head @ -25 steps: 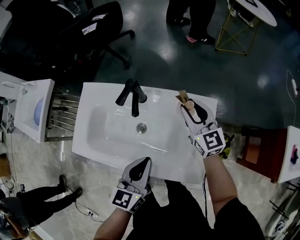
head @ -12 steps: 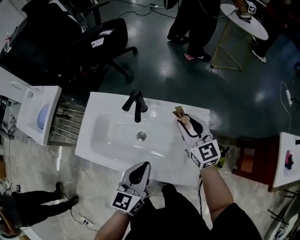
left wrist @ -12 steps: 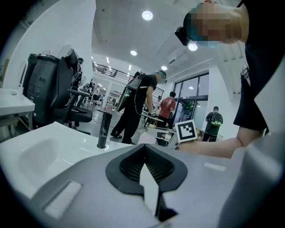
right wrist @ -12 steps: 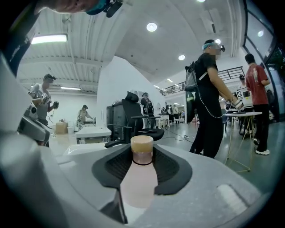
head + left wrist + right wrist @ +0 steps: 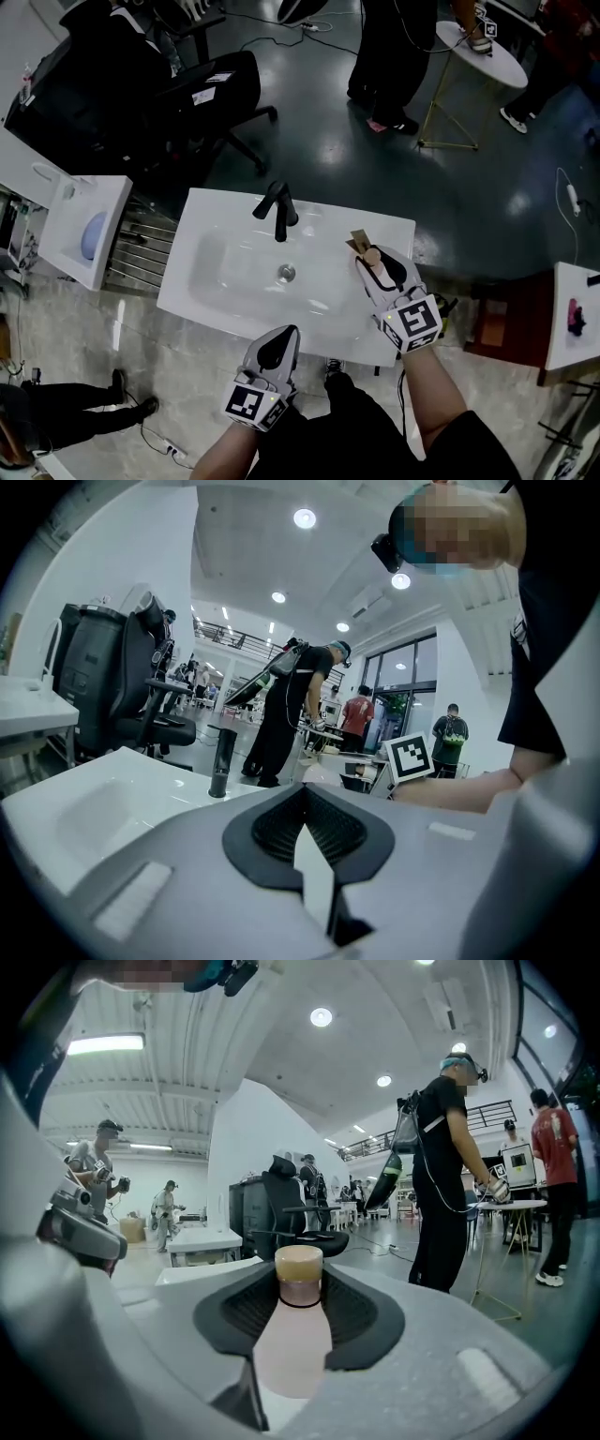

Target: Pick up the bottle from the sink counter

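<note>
One bottle (image 5: 298, 1340) between right tongs (image 5: 375, 260)

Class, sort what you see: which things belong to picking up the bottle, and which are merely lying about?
Job: pale pink bottle with tan cap; right gripper clamped on it; white sink counter.
Lying about: black tap; black office chair; round white side table.

Right tool (image 5: 375, 265) jaws hide the bottle (image 5: 286, 1354) base; head view shows its cap only. Brown item (image 5: 357, 241) beyond it partly covered, unidentifiable. White table (image 5: 570, 328) cut by right edge.
</note>
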Available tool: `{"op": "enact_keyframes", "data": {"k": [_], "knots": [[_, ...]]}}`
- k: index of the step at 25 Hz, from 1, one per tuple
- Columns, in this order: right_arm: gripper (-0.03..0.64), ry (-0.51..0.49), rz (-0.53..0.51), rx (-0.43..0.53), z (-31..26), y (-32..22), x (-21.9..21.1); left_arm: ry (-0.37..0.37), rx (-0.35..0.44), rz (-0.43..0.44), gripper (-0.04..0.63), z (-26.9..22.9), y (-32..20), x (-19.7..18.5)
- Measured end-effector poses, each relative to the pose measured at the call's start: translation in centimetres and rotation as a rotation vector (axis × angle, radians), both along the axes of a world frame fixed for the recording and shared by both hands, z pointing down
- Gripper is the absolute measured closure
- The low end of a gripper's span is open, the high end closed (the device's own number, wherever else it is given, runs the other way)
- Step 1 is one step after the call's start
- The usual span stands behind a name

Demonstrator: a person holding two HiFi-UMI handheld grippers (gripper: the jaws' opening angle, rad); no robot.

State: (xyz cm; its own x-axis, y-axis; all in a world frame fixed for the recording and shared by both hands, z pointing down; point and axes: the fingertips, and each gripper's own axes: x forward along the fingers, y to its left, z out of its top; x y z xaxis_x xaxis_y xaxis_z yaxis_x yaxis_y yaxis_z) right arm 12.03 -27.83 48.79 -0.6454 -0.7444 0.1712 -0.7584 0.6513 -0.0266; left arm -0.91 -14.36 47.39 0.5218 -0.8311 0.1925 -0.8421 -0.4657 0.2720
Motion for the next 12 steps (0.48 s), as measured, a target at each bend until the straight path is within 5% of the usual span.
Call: {"op": "enact_keyframes", "data": {"k": [12], "knots": [[0.479, 0.026, 0.066, 0.027, -2.6, 7.3, -3.9, -0.011, 0.041, 0.075, 0.592, -1.2, 4.8, -5.1]]}}
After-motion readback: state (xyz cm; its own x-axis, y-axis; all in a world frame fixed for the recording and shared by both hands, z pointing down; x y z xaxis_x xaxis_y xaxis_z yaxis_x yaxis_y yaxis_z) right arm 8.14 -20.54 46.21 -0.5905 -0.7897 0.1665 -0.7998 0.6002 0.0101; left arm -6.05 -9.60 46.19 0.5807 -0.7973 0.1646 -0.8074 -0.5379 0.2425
